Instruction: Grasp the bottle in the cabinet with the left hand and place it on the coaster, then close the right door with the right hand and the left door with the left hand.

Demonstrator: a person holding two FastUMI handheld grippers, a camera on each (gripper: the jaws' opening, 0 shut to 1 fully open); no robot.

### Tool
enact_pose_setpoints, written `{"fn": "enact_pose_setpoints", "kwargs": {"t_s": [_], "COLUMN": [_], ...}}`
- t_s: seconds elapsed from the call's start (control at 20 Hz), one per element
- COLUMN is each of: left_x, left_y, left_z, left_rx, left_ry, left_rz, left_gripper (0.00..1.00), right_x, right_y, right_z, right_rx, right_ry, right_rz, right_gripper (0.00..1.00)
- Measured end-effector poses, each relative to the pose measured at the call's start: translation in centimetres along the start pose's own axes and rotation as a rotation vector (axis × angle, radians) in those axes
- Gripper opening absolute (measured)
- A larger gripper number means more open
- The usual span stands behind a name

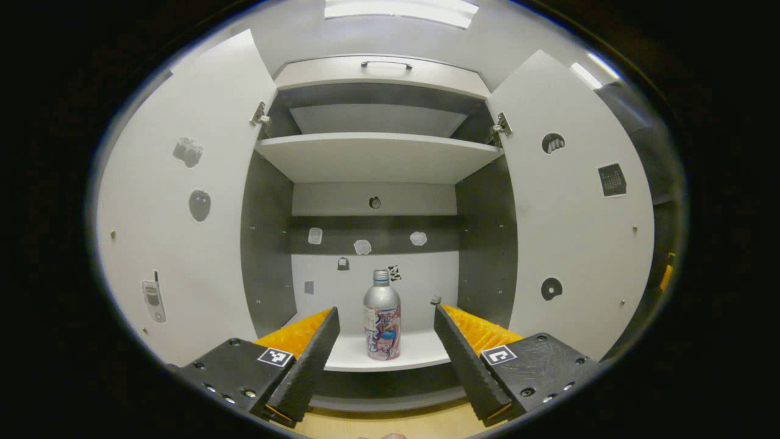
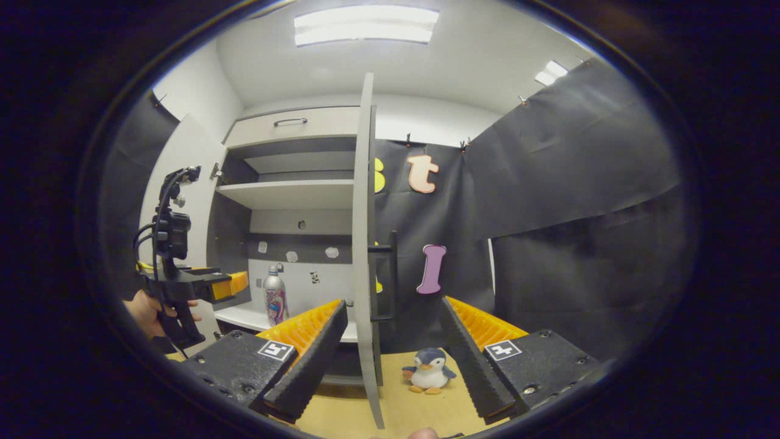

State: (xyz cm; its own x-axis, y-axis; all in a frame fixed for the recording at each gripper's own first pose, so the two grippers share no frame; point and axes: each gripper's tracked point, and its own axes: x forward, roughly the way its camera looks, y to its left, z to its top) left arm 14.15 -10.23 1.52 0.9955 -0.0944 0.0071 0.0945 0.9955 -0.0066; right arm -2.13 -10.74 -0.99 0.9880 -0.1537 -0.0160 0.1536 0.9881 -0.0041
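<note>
Two sets of fingers, both spread wide and gripping nothing. The left gripper point(image 1: 384, 341) points straight into the cabinet point(image 1: 378, 158), and the bottle point(image 1: 382, 317) stands upright between its fingertips in the left gripper view, farther in on the lower shelf point(image 1: 420, 353) and not touched by either finger. Silver body, narrow neck, screw cap, a colourful printed label round the lower half whose print is too small to make out. Open shelf lies on both sides of it, and it sits near the shelf's front edge. The left door point(image 1: 183, 213) and the right door point(image 1: 573, 231) are both swung wide, small stickers dotted on their inner faces and on the back wall, too blurred to name. Over in the right gripper view, the right gripper point(image 2: 393, 347) hangs open at the right door's point(image 2: 365, 244) front edge, which runs up between its fingers, the dark handle point(image 2: 390, 274) just behind it. A toy penguin point(image 2: 429, 372) sits on the wooden tabletop point(image 2: 396, 408) between those fingers. Off to the left there, a hand point(image 2: 149, 311) holds the left gripper point(image 2: 228, 283) at the cabinet mouth, the bottle point(image 2: 275, 299) beyond its tips, partly cut off by the right gripper's own finger.
</note>
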Motion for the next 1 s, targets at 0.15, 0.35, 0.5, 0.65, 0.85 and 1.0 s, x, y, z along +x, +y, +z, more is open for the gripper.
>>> {"fn": "enact_pose_setpoints", "kwargs": {"t_s": [0.15, 0.35, 0.5, 0.65, 0.85, 1.0], "left_x": [2.4, 5.3, 7.3, 9.2, 11.3, 12.7], "left_y": [-0.1, 0.4, 1.0, 1.3, 1.5, 1.6], "left_z": [-0.8, -3.0, -3.9, -4.5, -6.2, -7.1], "left_rx": [0.008, 0.027, 0.016, 0.015, 0.005, -0.017], "left_ry": [0.012, 0.06, 0.083, 0.092, 0.128, 0.136], "left_rz": [-0.002, -0.003, 0.011, 0.023, 0.029, 0.027], "left_gripper": [0.96, 0.96, 0.97, 0.97, 0.97, 0.97], "right_x": [-0.4, -0.5, -0.7, -0.8, -0.9, -1.1], "right_y": [-1.6, -3.2, -4.1, -4.6, -5.1, -5.3], "right_z": [0.0, 0.0, 0.0, 0.1, 0.0, -0.1], "right_rx": [-0.001, 0.005, 0.002, -0.003, -0.007, -0.015], "right_ry": [-0.005, -0.002, 0.0, 0.0, 0.007, 0.013], "right_rz": [-0.049, -0.108, -0.142, -0.161, -0.184, -0.192], "right_gripper": [0.98, 1.0, 1.0, 0.98, 0.98, 0.99]}}
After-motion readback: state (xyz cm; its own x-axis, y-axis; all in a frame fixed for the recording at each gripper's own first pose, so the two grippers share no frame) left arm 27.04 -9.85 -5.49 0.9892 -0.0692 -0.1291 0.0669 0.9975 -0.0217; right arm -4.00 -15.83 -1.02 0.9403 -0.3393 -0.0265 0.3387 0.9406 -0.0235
